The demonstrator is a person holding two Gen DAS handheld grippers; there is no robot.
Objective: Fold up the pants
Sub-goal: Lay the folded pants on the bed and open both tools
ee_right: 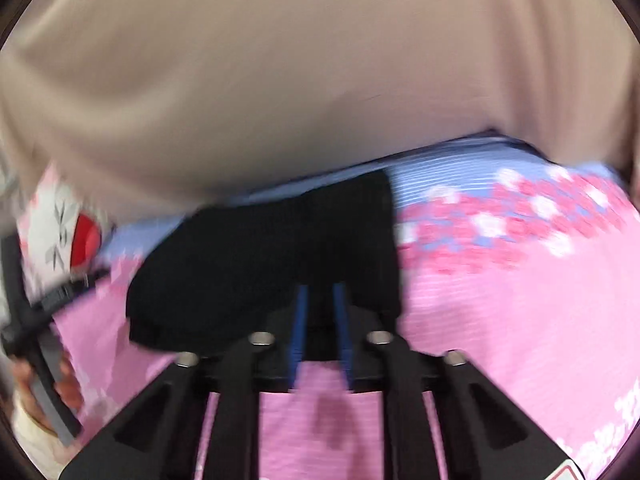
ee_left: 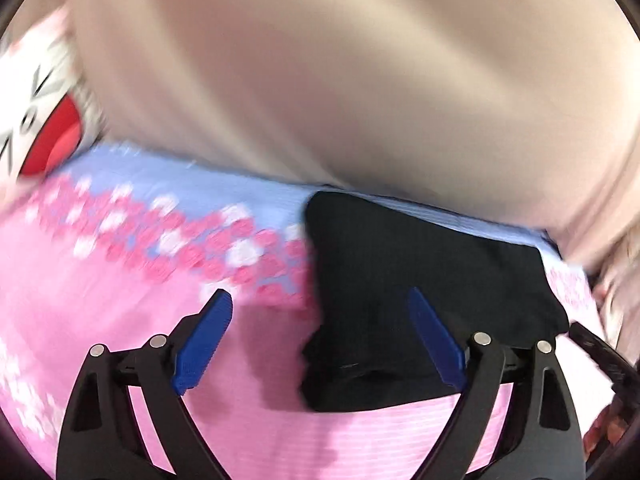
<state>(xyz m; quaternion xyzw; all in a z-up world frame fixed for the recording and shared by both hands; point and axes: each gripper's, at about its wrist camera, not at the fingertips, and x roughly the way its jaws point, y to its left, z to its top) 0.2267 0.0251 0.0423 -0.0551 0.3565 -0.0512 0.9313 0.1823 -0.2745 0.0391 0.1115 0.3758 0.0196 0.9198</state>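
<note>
Pinching the near edge of the folded black pants (ee_right: 264,256), the right gripper (ee_right: 320,336) is nearly closed; the left gripper (ee_left: 320,340) gapes empty just before them. Folding seems nearly finished; next likely releasing and smoothing.

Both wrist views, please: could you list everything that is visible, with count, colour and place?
pants: one, black, folded into a compact bundle on the sheet, near its far edge.
sheet: one, pink with a blue band and pink-white blossoms, under the pants.
beige cloth: one, blurred, filling the background beyond the sheet.
white and red printed item: one, blurred, at the sheet's far left corner.
left tool: black with blue fingers, open, over the bundle's left edge.
right tool: black with blue fingers, nearly closed at the bundle's near edge; whether it grips cloth cannot be told.
</note>
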